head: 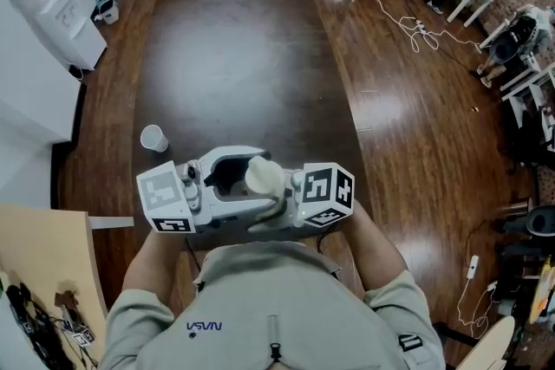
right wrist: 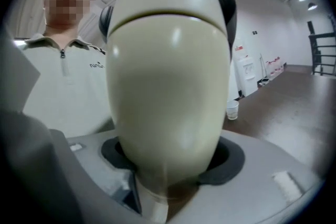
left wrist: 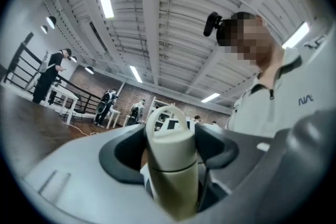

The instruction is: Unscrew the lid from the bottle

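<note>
Filling the right gripper view, the bottle point(right wrist: 168, 102) is sitting clamped in the right gripper point(right wrist: 166, 16), whose dark pads point(right wrist: 227, 8) are pressing its sides near the top of the frame. I am also squeezing the bottle with the left gripper point(left wrist: 170, 147). In that view the jaws are closing on it at about the height of the lid point(left wrist: 169, 136), which is sitting on the body with its loop handle upward. In the head view I am holding both grippers together at lower centre, close against the shirt point(head: 269, 299), and the bottle is poking up between them. A white cup point(head: 153, 138) is standing on the dark wooden surface point(head: 243, 74), up and left of the grippers.
</note>
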Tool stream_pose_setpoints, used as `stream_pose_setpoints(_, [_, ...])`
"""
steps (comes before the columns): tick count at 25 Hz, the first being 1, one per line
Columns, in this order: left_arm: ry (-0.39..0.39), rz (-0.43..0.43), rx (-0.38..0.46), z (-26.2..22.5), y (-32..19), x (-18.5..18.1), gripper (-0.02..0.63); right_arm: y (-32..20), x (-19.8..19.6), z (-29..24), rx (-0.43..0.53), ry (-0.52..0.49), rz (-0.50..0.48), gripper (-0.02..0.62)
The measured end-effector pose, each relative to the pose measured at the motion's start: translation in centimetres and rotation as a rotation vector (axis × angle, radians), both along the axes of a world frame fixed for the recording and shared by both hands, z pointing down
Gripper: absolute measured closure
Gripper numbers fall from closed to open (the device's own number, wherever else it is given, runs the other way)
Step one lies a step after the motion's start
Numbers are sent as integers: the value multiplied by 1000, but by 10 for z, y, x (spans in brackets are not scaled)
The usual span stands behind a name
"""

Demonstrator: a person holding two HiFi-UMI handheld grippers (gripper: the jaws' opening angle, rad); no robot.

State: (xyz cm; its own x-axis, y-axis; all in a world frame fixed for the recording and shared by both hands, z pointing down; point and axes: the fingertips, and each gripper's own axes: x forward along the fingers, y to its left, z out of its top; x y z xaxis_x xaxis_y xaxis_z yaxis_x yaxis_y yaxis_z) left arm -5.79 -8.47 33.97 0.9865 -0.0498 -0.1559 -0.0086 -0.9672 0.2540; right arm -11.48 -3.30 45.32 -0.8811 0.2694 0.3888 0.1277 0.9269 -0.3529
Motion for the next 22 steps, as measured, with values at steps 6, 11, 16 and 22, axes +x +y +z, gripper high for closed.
stream_pose_setpoints(6, [-81, -262, 69, 11, -28, 3, 304, -54, -2, 18, 128, 43, 306, 295])
stream_pose_setpoints(11, [-149, -422, 104, 20, -44, 3, 305, -92, 1, 32, 237, 100, 555, 295])
stream_pose_setpoints(16, [-202, -573, 109, 37, -56, 2, 310, -115, 10, 47, 270, 160, 758, 295])
stream_pose_setpoints(22, [-198, -556, 83, 43, -57, 5, 311, -114, 10, 50, 255, 137, 753, 295])
